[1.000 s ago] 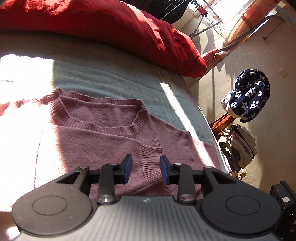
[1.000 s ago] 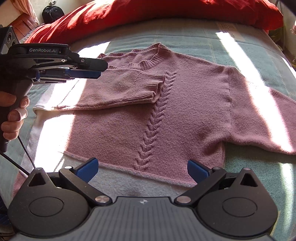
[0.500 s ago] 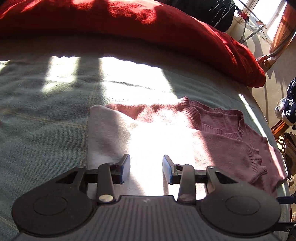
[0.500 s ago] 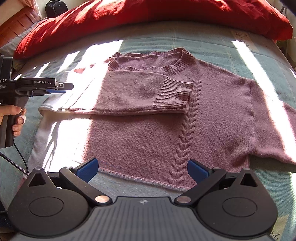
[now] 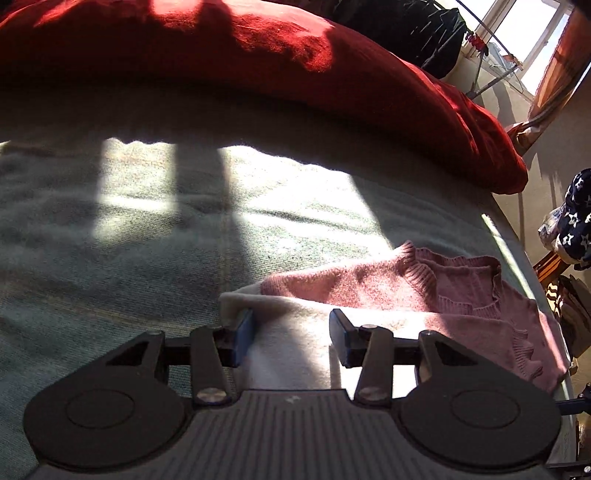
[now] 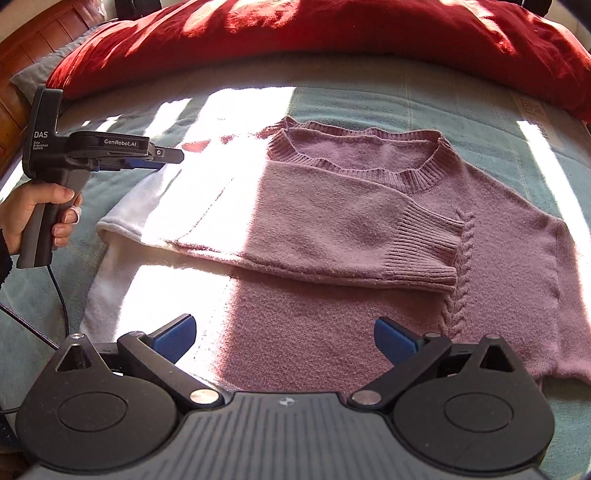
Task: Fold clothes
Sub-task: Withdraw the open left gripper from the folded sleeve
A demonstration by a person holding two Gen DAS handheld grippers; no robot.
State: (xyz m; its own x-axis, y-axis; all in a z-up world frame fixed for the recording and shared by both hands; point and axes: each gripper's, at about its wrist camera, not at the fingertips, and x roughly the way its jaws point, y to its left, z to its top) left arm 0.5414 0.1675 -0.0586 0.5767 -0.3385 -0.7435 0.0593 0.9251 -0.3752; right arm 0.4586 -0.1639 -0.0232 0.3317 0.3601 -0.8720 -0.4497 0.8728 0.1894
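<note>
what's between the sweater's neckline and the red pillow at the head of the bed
Only bare blue-green blanket, part sunlit. No other item lies between the pink sweater collar and the red pillow. The right wrist view shows it best.

We lose the sweater [image 6: 369, 229] where sun glare whitens its left side, its right sleeve runs past the frame edge, and the right gripper [image 6: 284, 338] hides the hem.

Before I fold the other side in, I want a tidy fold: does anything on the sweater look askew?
Slightly. The folded sleeve lies slanted across the sweater, its cuff lower than its shoulder end. The other sleeve is not yet folded. No damage shows.
</note>
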